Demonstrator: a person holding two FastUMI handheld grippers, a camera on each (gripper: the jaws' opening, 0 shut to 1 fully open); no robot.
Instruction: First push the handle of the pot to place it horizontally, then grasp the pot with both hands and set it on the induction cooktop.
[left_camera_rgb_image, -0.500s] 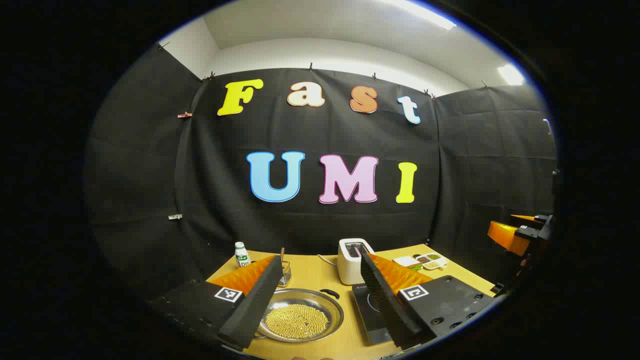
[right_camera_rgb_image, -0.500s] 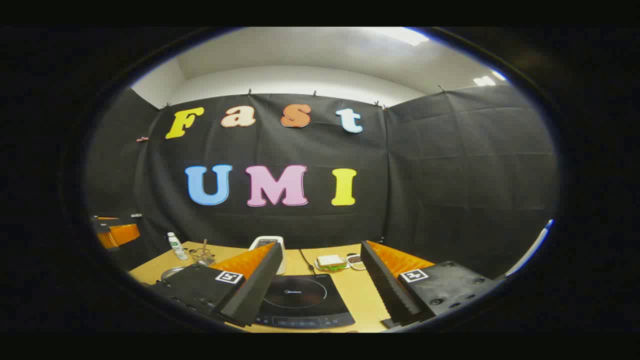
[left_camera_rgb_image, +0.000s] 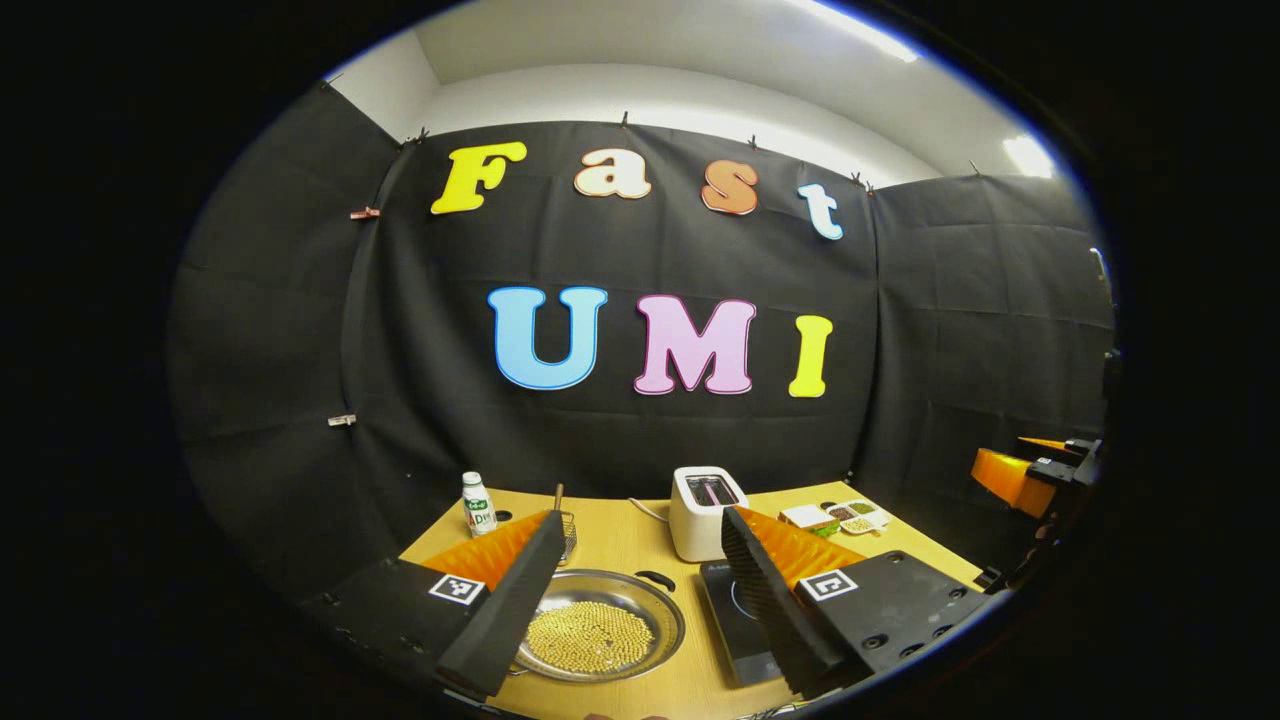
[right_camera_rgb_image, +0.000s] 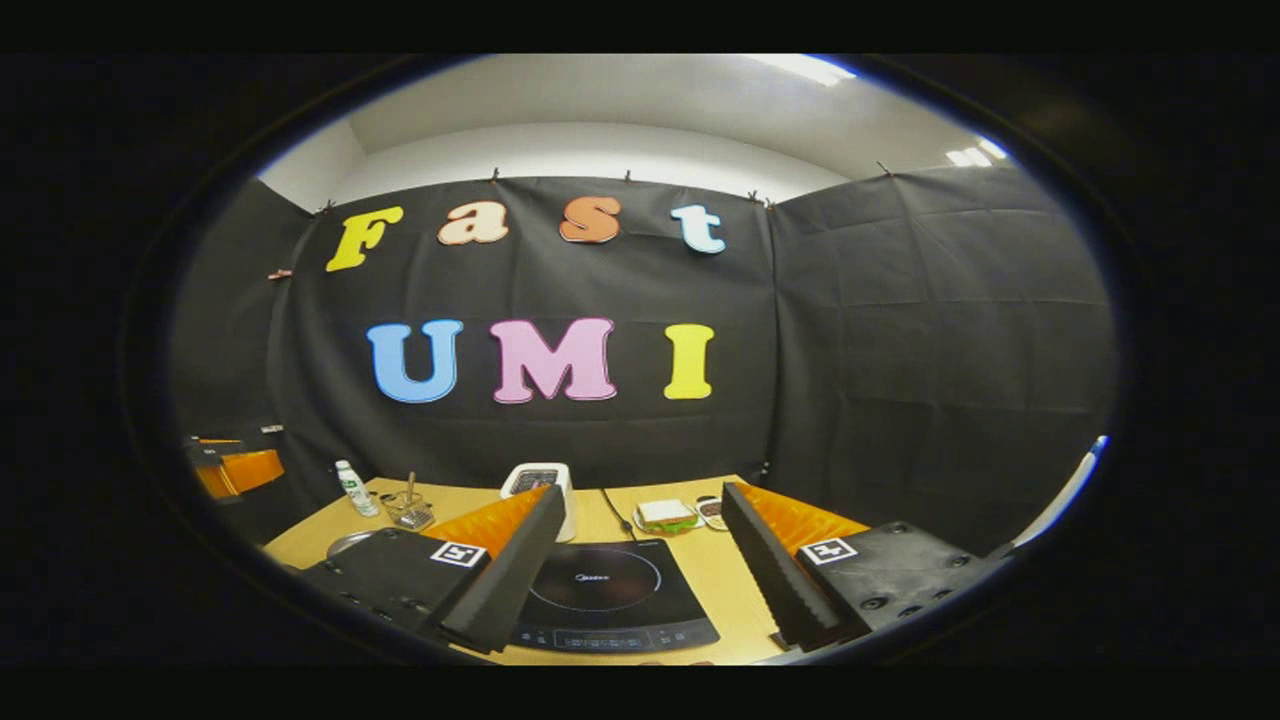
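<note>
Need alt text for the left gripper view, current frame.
The left gripper, fingers open, hangs above a shallow metal pot of small yellow beans on a wooden table, with a black induction cooktop just right of it. Behind stand a white toaster, a small bottle and a wire basket; the right gripper shows at far right.
</note>
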